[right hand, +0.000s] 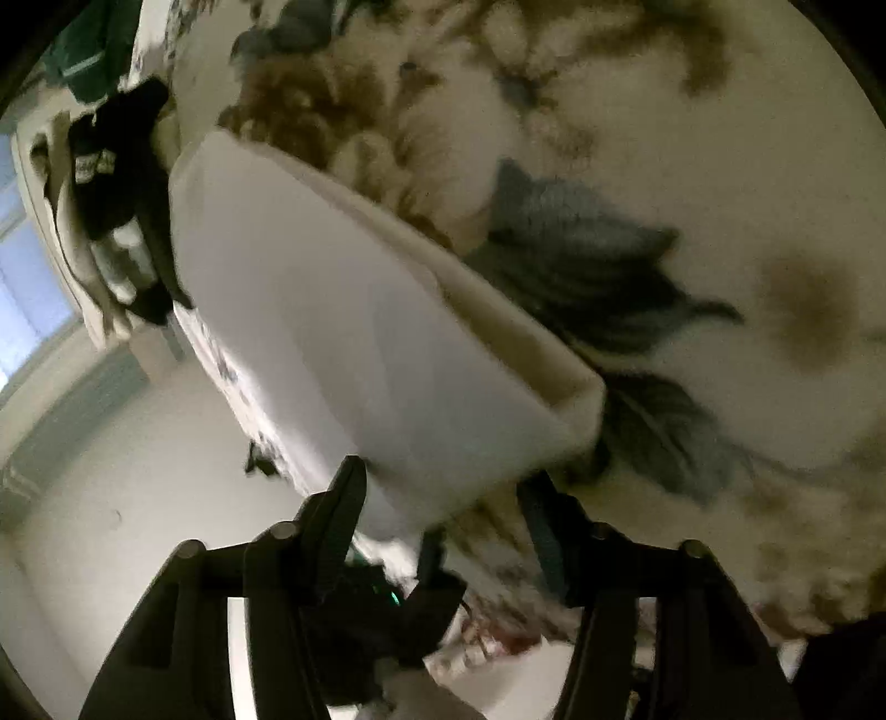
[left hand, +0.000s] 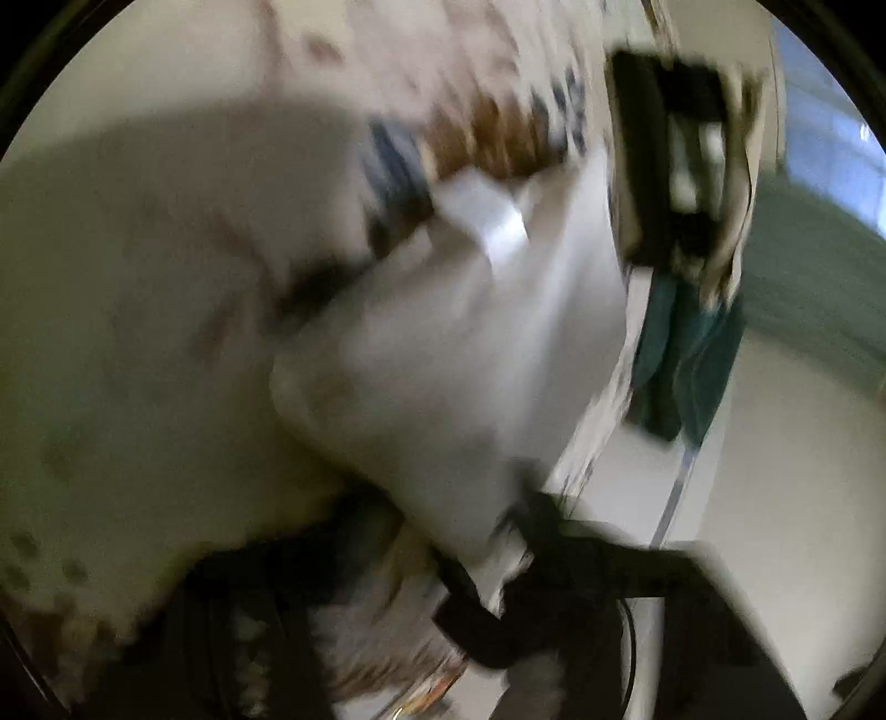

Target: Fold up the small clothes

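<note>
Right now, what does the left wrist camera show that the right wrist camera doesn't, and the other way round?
Only the left wrist view shows a white tag on the white folded cloth. Only the right wrist view shows large grey-blue printed leaves on the floral bedsheet. Both show the white cloth lying on that sheet, plus dark and green clothes hanging at the edge.

White cloth [right hand: 343, 332] blocks ahead w/ clothes pile [right hand: 116, 183] left; floral sheet [right hand: 720, 166] free right
</note>
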The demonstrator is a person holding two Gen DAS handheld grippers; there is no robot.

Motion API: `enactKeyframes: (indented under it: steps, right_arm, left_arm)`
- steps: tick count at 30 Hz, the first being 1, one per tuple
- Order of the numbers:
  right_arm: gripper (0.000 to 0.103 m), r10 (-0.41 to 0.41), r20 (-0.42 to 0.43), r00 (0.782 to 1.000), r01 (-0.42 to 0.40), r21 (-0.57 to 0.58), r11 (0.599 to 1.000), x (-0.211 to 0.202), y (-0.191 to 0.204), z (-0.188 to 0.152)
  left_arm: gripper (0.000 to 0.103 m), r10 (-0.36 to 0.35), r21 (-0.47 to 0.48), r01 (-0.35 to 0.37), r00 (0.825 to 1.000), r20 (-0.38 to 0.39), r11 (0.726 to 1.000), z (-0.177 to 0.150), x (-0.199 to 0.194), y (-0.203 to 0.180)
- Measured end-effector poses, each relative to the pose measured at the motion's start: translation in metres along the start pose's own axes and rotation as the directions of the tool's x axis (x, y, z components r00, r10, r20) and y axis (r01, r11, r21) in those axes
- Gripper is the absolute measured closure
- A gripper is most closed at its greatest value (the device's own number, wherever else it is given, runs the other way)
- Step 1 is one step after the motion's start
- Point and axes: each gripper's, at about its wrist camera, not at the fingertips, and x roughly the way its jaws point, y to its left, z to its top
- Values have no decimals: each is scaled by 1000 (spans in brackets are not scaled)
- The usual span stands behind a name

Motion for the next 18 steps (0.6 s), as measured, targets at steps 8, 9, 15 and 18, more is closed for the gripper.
enactKeyframes:
  steps: [8,9,15,18]
  right_arm:
    - [95,-51,91,995,53,-21,998,-16,2,-6]
    - [95,-54,93,994,56,-17,998,-19,1,-6]
    - [48,-206,48,977,211,-177,961,-38,28,-1]
    - [46,-238,75,968,249,-229,941,-54,39,-3]
  left_arm:
    - [91,79,25,-88,969,234,996,36,-80,8]
    - [89,85,10,-91,961,262,996,42,-95,12]
    - [38,118,84,-134,978,170,987,31,-96,-7]
    - [38,82,55,-87,994,77,995,8,-76,3]
